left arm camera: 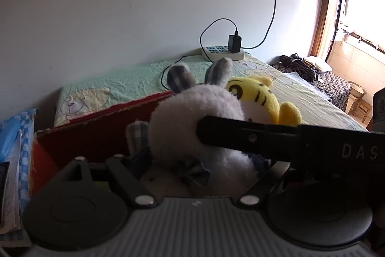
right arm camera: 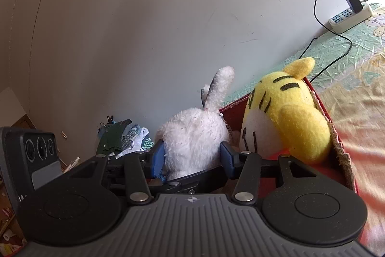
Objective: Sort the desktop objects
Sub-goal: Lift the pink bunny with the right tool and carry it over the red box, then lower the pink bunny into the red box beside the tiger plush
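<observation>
**Plush toys at red box: items and obscured parts**

White plush rabbit (right arm camera: 195, 136): gripped at the body between the blue pads (right arm camera: 157, 156) of the right gripper (right arm camera: 193, 157), fingers clenched on the fur. Held upright over the red cardboard box (right arm camera: 336, 136), ears up. Lower body and legs hidden behind the gripper frame in the right wrist view. Plaid-lined ears and one plaid paw seen in the left wrist view (left arm camera: 192, 122); face not visible in either.

Yellow tiger plush (right arm camera: 288, 117): lying inside the box, just beside the rabbit, against the frayed right wall. Lower part cut off by the gripper linkage.

Left gripper (left arm camera: 204, 160): fingertips largely hidden behind the rabbit and a black bar crossing from the right, marked "DAS", lettering cut off at the edge. Open or closed not determinable.

Box interior: mostly concealed by toys and hardware.

Power strip (left arm camera: 223, 52) with black charger (left arm camera: 234, 43): on the green patterned sheet (left arm camera: 120, 86) by the wall, cable running out of view.

Pile of clothes (right arm camera: 125, 139) at the wall: contents indistinct.
</observation>
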`<control>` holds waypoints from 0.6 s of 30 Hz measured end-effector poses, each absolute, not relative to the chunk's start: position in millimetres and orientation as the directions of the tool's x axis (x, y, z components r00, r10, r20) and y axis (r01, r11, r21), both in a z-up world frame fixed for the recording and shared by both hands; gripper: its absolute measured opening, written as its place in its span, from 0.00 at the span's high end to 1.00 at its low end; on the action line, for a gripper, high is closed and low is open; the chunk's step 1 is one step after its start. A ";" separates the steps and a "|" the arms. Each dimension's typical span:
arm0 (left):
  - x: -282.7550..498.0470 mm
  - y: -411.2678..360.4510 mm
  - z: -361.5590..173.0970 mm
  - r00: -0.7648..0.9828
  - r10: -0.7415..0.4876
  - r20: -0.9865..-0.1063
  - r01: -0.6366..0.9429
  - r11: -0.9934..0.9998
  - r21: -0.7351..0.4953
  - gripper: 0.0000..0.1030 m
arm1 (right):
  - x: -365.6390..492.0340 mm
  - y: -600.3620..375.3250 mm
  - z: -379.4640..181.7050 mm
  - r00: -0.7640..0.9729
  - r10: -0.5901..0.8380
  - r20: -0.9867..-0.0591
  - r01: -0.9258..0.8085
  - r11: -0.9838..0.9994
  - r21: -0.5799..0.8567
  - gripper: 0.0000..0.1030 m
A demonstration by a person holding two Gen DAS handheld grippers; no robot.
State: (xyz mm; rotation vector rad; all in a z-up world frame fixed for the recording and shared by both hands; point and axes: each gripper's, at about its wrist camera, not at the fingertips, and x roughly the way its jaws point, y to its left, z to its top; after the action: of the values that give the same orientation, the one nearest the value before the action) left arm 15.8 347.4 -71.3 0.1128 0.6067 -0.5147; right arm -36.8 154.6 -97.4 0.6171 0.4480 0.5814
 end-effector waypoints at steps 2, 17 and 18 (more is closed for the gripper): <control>10.9 344.4 -73.6 0.697 -0.427 -0.576 0.505 0.863 -0.028 0.18 | -38.1 154.6 -94.0 0.736 0.627 -0.255 -0.372 0.689 0.622 0.50; -10.4 352.8 -57.7 0.686 -0.472 -0.553 0.543 0.838 -0.042 0.18 | -49.3 143.9 -78.7 0.723 0.605 -0.333 -0.332 0.727 0.601 0.44; -11.9 354.2 -55.7 0.684 -0.480 -0.549 0.547 0.836 -0.049 0.18 | -51.0 140.8 -78.4 0.722 0.609 -0.328 -0.326 0.717 0.616 0.44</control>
State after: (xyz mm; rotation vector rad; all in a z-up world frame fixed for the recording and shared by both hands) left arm -11.9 354.2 -55.7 0.1226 0.5797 -0.5766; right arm -51.0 140.8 -78.4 0.5576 0.5494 0.5471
